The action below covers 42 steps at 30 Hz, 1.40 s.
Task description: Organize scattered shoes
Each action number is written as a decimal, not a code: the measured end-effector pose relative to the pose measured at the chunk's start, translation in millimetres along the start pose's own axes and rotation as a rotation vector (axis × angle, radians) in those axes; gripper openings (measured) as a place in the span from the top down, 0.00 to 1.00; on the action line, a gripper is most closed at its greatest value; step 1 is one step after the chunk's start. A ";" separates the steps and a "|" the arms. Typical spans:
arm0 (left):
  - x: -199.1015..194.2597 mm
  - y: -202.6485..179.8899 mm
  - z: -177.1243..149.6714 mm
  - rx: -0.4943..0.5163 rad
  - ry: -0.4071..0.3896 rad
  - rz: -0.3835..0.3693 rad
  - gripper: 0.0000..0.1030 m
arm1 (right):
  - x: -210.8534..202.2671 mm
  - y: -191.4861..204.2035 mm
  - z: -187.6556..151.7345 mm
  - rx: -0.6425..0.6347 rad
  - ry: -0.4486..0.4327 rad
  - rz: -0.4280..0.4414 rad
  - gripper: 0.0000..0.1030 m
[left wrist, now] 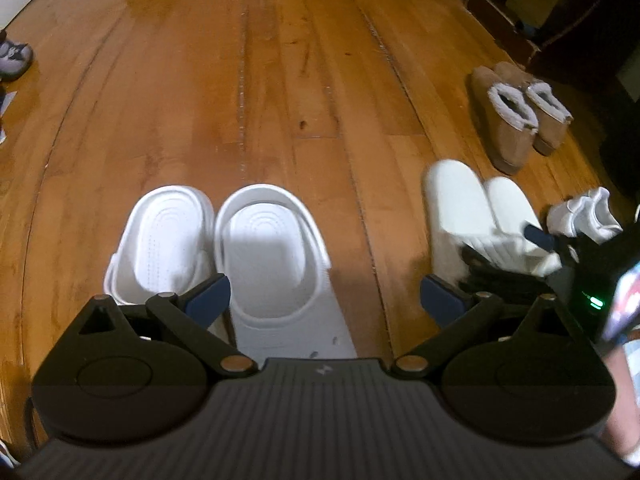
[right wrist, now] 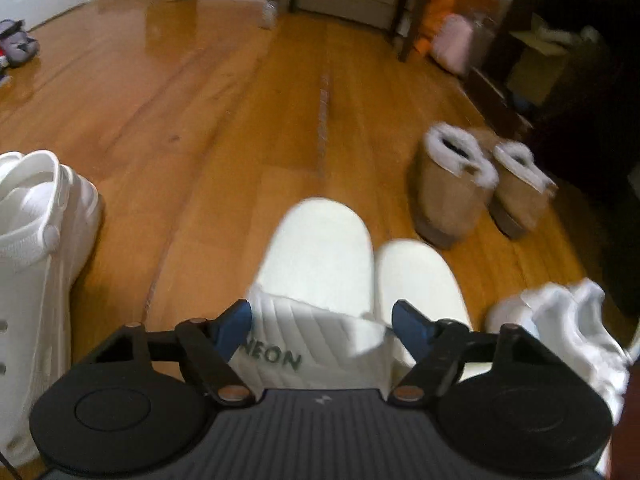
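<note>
**Shoes standing in pairs on the floor**

The left gripper [left wrist: 324, 300] is hovering with fingers wide over two white clogs [left wrist: 216, 248]. The right gripper [right wrist: 322, 326], fingers also wide and holding nothing, is straddling one of two cream slippers [right wrist: 320, 280]. Two brown boots [right wrist: 476, 188] and two white sneakers [right wrist: 560, 320] are standing beside them, probably so pairs stay matched.

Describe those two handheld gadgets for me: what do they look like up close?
Each gripper, left and right, has a ribbed dark-grey body with a small pale logo, two round black discs, black linkage arms with copper-coloured pivot pins, and navy blue fingertips. From the left view, a green light glows on the right one.
</note>
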<state>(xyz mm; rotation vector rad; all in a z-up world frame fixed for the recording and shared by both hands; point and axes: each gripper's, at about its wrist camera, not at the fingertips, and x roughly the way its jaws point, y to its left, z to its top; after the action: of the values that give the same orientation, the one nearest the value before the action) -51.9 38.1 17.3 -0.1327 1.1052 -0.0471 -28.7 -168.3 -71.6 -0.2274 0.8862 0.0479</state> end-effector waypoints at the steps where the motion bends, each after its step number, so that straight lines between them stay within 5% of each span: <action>1: 2.5 -0.3 -0.2 0.001 0.007 -0.002 0.00 | -1.3 -2.0 -1.9 0.008 0.003 0.009 0.21; 5: 11.5 -6.6 0.0 0.017 0.028 -0.018 0.00 | -29.0 -8.5 -3.0 0.073 -0.014 0.019 0.19; 7: 13.7 -11.7 2.8 0.029 0.026 -0.024 0.00 | -60.5 -24.3 -7.9 0.228 -0.067 0.132 0.08; 11: 32.5 -31.5 23.5 0.042 0.048 -0.077 0.00 | -81.8 -58.8 -22.6 0.515 -0.054 0.313 0.07; 18: 91.0 -99.8 96.1 0.095 0.110 -0.220 0.00 | -63.7 -112.5 -17.6 0.777 0.087 0.219 0.07; 22: 127.7 -144.6 140.7 0.136 0.141 -0.286 0.03 | -58.0 -128.8 -20.7 0.842 0.088 0.234 0.07; 24: 144.2 -170.4 164.0 0.144 0.080 -0.241 0.03 | -54.1 -128.8 -25.1 0.852 0.103 0.246 0.07; 29: 193.8 -211.0 198.2 0.106 0.098 -0.193 0.03 | -38.0 -127.6 -37.3 0.845 0.153 0.288 0.07; 39: 267.1 -246.1 200.0 0.065 0.099 -0.121 0.03 | -23.1 -133.6 -58.3 0.897 0.218 0.358 0.07; 42: 269.9 -242.6 192.6 0.020 0.091 -0.172 0.05 | -17.2 -138.8 -68.0 0.930 0.230 0.367 0.06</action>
<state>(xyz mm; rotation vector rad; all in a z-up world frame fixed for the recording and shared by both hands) 248.1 -214.4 -105.5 -0.2087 1.1812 -0.2200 -72.7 -317.4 -75.2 0.8128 1.0826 -0.0532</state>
